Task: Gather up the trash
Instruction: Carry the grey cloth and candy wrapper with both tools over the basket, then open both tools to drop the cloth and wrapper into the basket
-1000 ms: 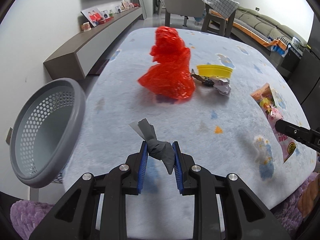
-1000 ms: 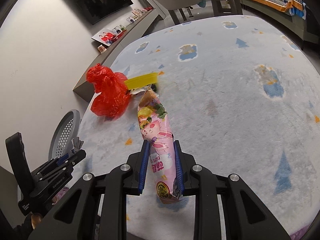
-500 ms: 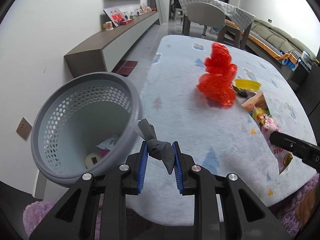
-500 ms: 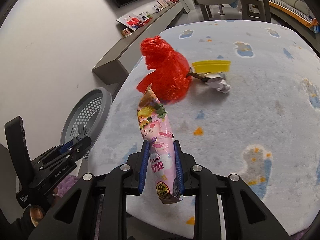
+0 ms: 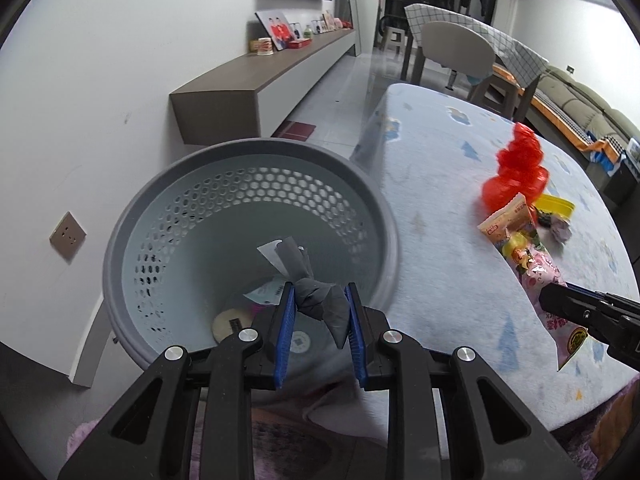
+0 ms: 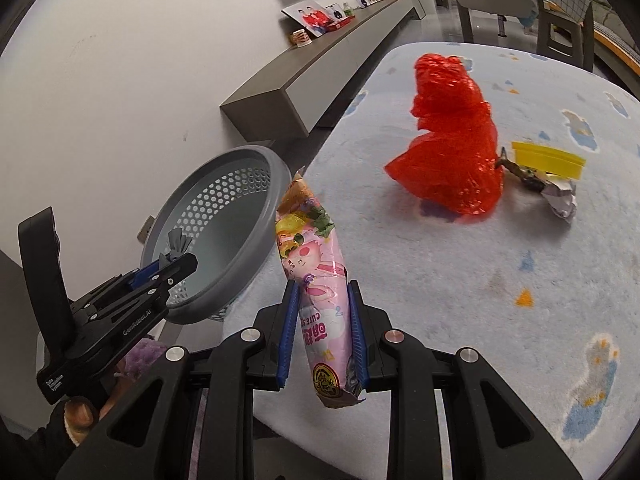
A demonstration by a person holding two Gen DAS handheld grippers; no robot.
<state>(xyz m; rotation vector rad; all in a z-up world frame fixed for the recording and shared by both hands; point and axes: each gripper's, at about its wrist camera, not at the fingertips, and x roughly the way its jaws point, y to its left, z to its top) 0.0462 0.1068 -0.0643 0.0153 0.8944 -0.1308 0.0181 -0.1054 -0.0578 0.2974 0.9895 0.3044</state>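
Observation:
My left gripper is shut on a crumpled grey scrap and holds it over the open mouth of the grey perforated bin, which holds a few bits of trash. In the right wrist view the left gripper shows above the bin. My right gripper is shut on a pink snack wrapper, held above the table's near left edge beside the bin; the wrapper also shows in the left wrist view.
On the light blue patterned tablecloth lie a red plastic bag, a yellow lid and a crumpled paper ball. A grey wall shelf runs behind the bin. Chairs and a sofa stand beyond the table.
My left gripper has swung left from over the table to over the bin, still holding the grey scrap. My right gripper has carried the pink wrapper left toward the bin.

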